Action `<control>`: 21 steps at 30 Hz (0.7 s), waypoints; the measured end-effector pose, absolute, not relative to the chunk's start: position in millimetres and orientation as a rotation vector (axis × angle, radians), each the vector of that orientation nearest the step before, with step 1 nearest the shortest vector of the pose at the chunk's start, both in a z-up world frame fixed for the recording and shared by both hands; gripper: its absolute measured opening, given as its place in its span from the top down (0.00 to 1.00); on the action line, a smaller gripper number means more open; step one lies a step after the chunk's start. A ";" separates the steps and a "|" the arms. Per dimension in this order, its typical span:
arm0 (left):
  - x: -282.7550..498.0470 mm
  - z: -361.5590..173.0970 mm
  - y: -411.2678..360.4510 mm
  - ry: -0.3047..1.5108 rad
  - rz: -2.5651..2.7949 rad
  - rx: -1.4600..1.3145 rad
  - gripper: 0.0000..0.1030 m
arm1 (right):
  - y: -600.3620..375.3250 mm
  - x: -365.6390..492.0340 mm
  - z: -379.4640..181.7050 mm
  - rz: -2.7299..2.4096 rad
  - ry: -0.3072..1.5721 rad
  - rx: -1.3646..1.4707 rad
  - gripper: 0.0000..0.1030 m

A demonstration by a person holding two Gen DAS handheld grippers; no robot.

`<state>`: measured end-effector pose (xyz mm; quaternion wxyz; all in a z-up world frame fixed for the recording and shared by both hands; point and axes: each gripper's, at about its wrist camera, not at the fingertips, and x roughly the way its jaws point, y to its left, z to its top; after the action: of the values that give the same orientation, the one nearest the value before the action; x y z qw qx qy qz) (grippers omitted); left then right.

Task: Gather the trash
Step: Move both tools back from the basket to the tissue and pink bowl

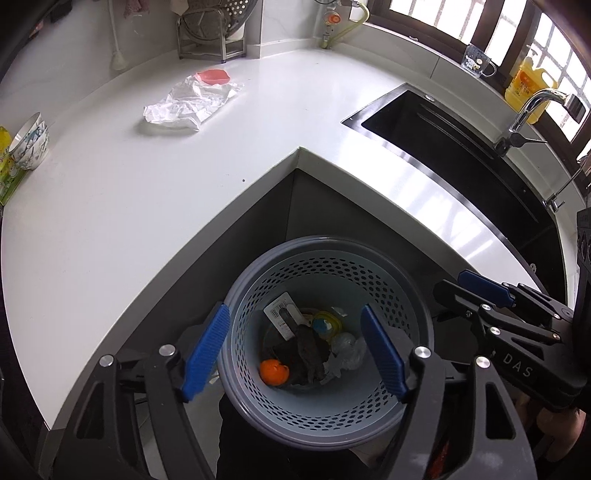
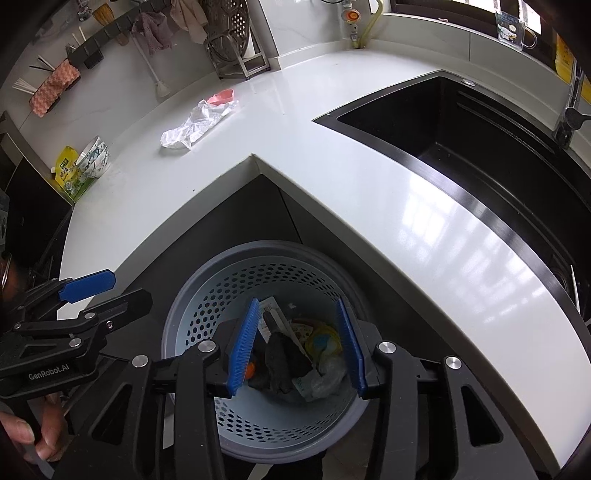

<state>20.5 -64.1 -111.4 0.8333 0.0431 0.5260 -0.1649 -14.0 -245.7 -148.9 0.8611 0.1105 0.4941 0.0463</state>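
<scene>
A grey perforated trash basket [image 1: 413,306] stands on the floor at the counter's inner corner; it also shows in the right wrist view [image 2: 192,325]. It holds an orange peel [image 1: 274,372], a dark rag [image 1: 308,350], a white card, a yellow wrapper and clear plastic. My left gripper [image 1: 295,354] is open and empty above the basket. My right gripper [image 2: 300,345] is open and empty above it too. A crumpled white plastic bag [image 1: 188,105] with a pink piece [image 1: 212,76] lies on the white counter; the bag also shows in the right wrist view [image 2: 195,125].
A black sink [image 1: 461,147] with a faucet [image 1: 532,110] is set in the counter at right. A patterned bowl [image 1: 29,142] and a yellow packet sit at the left edge. A metal rack [image 1: 212,33] stands at the back wall.
</scene>
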 end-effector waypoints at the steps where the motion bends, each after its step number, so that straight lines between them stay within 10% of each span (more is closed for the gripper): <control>1: 19.5 -109.9 -63.4 1.113 -0.343 0.092 0.27 | -246.0 -16.2 -148.9 0.101 1.040 0.236 0.59; 21: 31.0 -62.1 -29.8 1.038 -0.244 0.063 0.20 | -238.4 -5.9 -118.8 0.154 1.011 0.285 0.56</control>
<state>31.0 -29.8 -62.1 0.8607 0.0298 0.4948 -0.1160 -5.9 -238.4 -118.8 0.8624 0.1359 0.4821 0.0732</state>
